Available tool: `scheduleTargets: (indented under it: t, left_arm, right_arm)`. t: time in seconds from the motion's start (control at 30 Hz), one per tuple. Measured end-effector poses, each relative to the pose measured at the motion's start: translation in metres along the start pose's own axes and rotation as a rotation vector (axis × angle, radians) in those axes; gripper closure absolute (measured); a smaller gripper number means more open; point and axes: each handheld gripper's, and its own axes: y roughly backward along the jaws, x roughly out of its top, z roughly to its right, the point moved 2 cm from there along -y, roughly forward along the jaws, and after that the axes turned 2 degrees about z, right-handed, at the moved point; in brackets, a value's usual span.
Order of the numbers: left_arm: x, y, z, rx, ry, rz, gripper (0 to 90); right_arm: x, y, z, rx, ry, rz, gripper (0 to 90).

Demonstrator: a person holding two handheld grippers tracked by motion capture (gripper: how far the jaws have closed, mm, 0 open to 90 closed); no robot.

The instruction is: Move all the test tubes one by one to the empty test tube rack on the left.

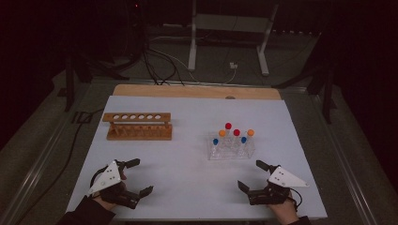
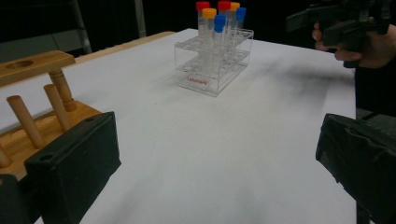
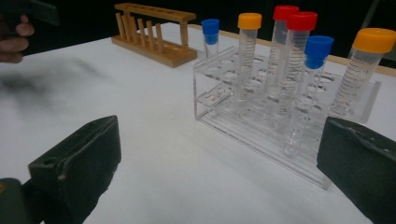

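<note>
High view: left tool (image 1: 139, 177) at 7 o'clock on the white surface (image 1: 187, 164), jaws spread, nothing between them. Right tool (image 1: 250, 174) at 5 o'clock, jaws spread too, nothing held. Clear rack (image 1: 232, 149) sits at 3 o'clock from centre, just ahead of the right tool, apart from it, carrying six capped tubes (image 1: 228, 127): red, orange, blue, all upright. Wooden rack (image 1: 139, 125) at 10 o'clock, holes unfilled, well apart from the clear rack.
</note>
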Motion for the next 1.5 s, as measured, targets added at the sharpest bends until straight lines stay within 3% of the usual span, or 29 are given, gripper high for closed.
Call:
scheduleTargets:
  t: [0.1, 0.37, 0.57, 0.77, 0.87, 0.97, 1.07, 1.33, 1.5]
  left_arm:
    - [0.000, 0.000, 0.000, 0.008, -0.009, -0.001, 0.4]
    - [0.000, -0.001, 0.001, 0.003, -0.014, -0.010, 0.4]
    - [0.001, 0.000, 0.002, -0.001, -0.013, -0.004, 0.4]
    - [0.001, 0.001, 0.001, -0.002, -0.010, 0.001, 0.4]
    - [0.001, 0.001, 0.001, 0.000, -0.008, 0.001, 0.4]
    - [0.001, 0.002, 0.001, 0.001, -0.007, 0.001, 0.4]
    - [0.001, 0.002, 0.001, -0.001, -0.005, 0.002, 0.4]
    - [0.001, 0.002, 0.001, -0.004, -0.004, 0.000, 0.4]
    - [0.001, 0.002, 0.001, -0.003, -0.002, -0.001, 0.4]
  right_arm:
    - [0.001, 0.001, -0.001, 0.001, 0.000, -0.031, 0.0]
    - [0.004, 0.002, -0.001, -0.002, -0.014, -0.043, 0.0]
    - [0.003, -0.002, -0.004, -0.012, 0.005, -0.117, 0.0]
    - [0.005, -0.003, -0.003, -0.034, -0.013, -0.143, 0.0]
    - [0.007, -0.001, -0.002, -0.050, -0.022, -0.141, 0.0]
    - [0.014, 0.001, 0.000, -0.099, -0.043, -0.148, 0.0]
    - [0.025, 0.005, 0.004, -0.123, -0.086, -0.132, 0.0]
    - [0.041, 0.006, 0.005, -0.138, -0.093, -0.097, 0.0]
    - [0.052, 0.004, 0.005, -0.149, -0.069, -0.076, 0.0]
